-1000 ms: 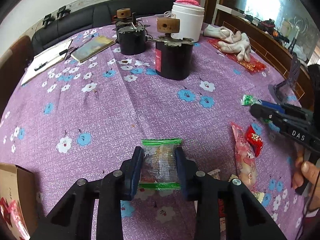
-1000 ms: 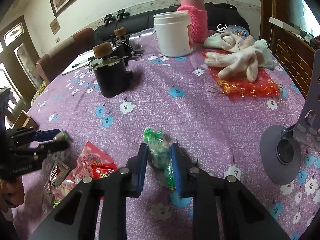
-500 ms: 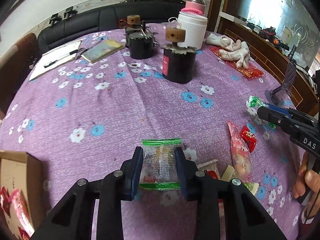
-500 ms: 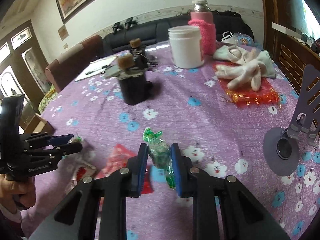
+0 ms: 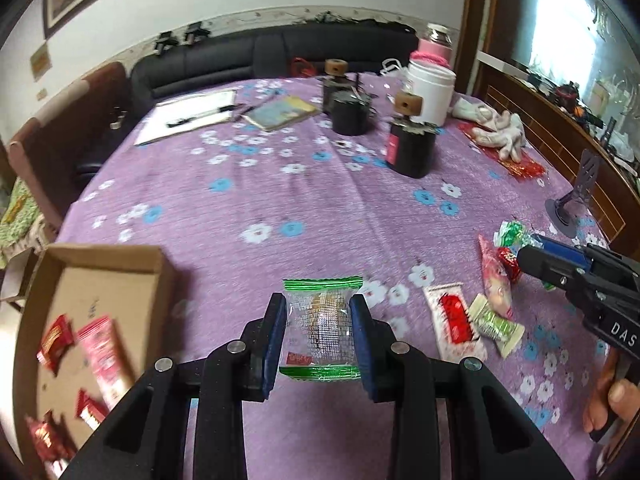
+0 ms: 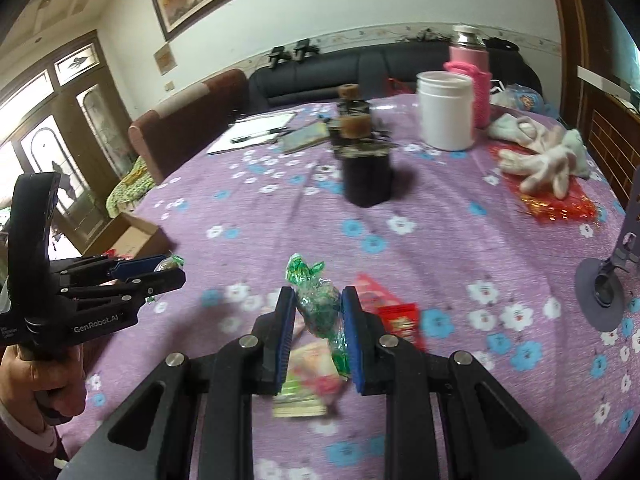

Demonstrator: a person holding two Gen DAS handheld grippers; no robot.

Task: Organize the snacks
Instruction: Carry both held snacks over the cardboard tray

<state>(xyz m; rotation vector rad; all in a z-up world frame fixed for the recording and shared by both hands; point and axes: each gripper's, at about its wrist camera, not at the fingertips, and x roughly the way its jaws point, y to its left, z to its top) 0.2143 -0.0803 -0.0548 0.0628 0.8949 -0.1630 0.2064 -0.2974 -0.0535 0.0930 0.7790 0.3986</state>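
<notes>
left claw (image 5: 319, 330): pinching a clear snack pack (image 5: 321, 328), lifted off the tabletop (image 5: 280, 200)
right claw (image 6: 319, 326): clamped on a green candy (image 6: 320, 308)
step: mid-carry
next: probably over the cardboard box (image 5: 100, 264), then let go

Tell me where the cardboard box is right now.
In the left wrist view the cardboard box sits at the table's left edge, left of the left hand-held gripper, with red snack packets already inside.

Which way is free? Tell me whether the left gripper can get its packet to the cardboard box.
Probably yes: the left gripper grips the clear packet, and bare cloth lies between it and the open-topped cardboard box.
</notes>
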